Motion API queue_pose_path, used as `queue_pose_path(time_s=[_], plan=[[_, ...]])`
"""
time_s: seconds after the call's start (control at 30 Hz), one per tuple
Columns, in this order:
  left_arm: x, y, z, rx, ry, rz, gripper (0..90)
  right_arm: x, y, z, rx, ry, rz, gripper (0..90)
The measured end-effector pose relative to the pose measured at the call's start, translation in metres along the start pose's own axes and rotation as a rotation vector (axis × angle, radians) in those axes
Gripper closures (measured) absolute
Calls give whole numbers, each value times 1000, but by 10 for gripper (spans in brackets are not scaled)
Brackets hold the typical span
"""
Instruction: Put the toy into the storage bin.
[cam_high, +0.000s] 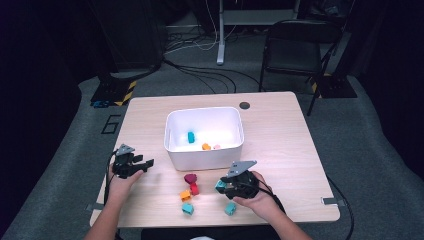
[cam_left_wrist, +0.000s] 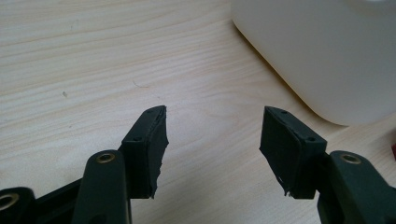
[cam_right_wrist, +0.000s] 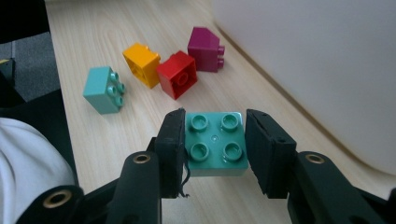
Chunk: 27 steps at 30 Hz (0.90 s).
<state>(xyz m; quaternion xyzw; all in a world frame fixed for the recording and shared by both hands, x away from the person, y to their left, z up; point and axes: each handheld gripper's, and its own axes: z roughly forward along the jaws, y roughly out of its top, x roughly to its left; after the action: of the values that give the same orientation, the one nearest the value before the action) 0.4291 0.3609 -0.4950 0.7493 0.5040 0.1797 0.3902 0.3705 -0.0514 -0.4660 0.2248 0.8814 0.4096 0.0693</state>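
Note:
My right gripper is shut on a teal four-stud brick, its black pads pressed against the brick's two sides, low over the table in front of the white bin. I cannot tell whether the brick rests on the wood. My left gripper is open near the bin's left front corner, and in the left gripper view its jaws stand wide apart over bare wood. A teal brick, an orange one and a pink one lie inside the bin.
Loose bricks lie between the grippers: magenta, red, orange and teal. Another teal brick sits by the right hand near the table's front edge. A folding chair stands beyond the table.

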Motion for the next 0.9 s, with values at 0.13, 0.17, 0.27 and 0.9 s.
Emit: queue_pose_path(time_s=[0.13,0.17,0.27,0.9], plan=[[0,0,0,0,2,-4,410,-2,12,-11,-10,6,-1,587],[0,-1,-1,-1,1,-4,409,-2,15,-13,-11,10,-2,587],[0,-1,-1,1,1,-2,409,-4,26,-22,-15,13,-18,587],[1,-1,-1,2,0,0,409,-18,92,-56,-42,16,-49,587]])
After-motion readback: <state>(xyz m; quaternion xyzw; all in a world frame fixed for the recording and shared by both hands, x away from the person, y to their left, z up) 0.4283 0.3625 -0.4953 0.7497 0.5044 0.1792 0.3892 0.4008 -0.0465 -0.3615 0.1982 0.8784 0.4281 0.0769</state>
